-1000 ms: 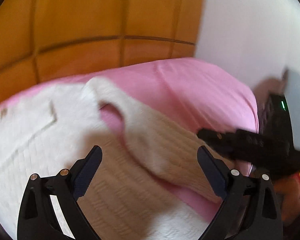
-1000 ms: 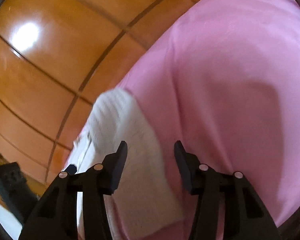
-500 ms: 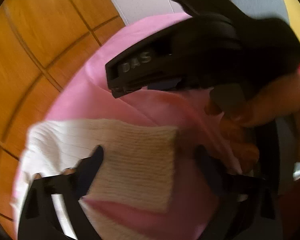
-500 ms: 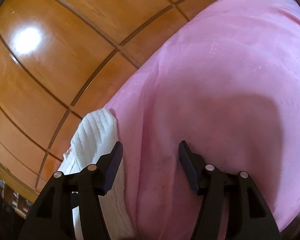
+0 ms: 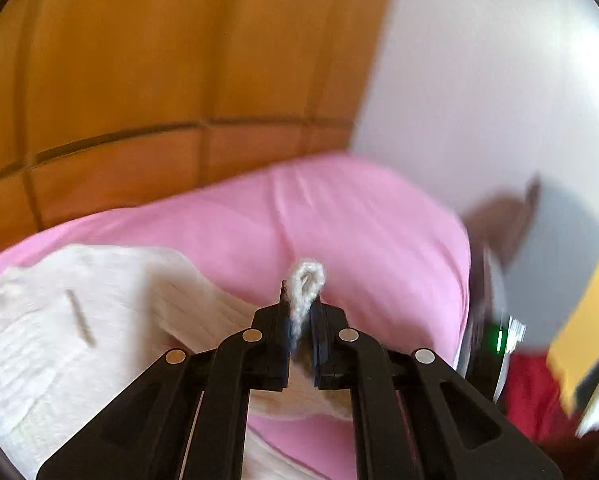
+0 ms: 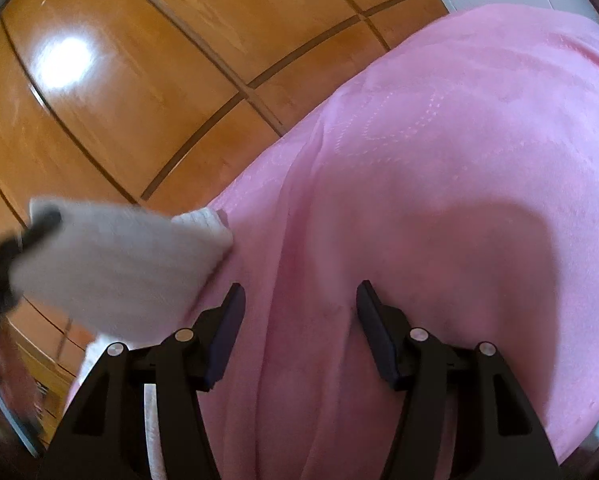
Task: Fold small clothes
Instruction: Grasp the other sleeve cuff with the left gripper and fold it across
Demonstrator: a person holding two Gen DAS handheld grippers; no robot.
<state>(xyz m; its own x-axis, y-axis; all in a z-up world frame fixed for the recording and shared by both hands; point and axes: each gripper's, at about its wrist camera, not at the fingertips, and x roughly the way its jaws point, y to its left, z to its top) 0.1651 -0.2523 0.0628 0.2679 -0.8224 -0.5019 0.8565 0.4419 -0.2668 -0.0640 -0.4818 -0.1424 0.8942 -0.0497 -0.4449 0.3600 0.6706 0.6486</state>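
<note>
- Our left gripper (image 5: 302,312) had just snapped closed, and it was pinching a fold of the white knit garment (image 5: 99,320). A little loop of the knit poked up above the fingertips.
- From the left wrist view, the rest of that garment lay spread on the pink sheet (image 5: 359,220) to the left of the gripper, with the pinched bit lifted off the surface. The view was pretty blurry, so we couldn't make out the finer details of the knit.
- In the right wrist view, the lifted part of the garment hung at the left side, stretched between the dark blurred left gripper at the frame edge and the sheet.
- Our right gripper (image 6: 299,332) sat partway open over bare pink sheet, nothing between its fingers, garment just to its left.
- Behind the sheet we saw orange wood panelling (image 6: 139,80) with a glare spot, plus a white wall (image 5: 479,80).
</note>
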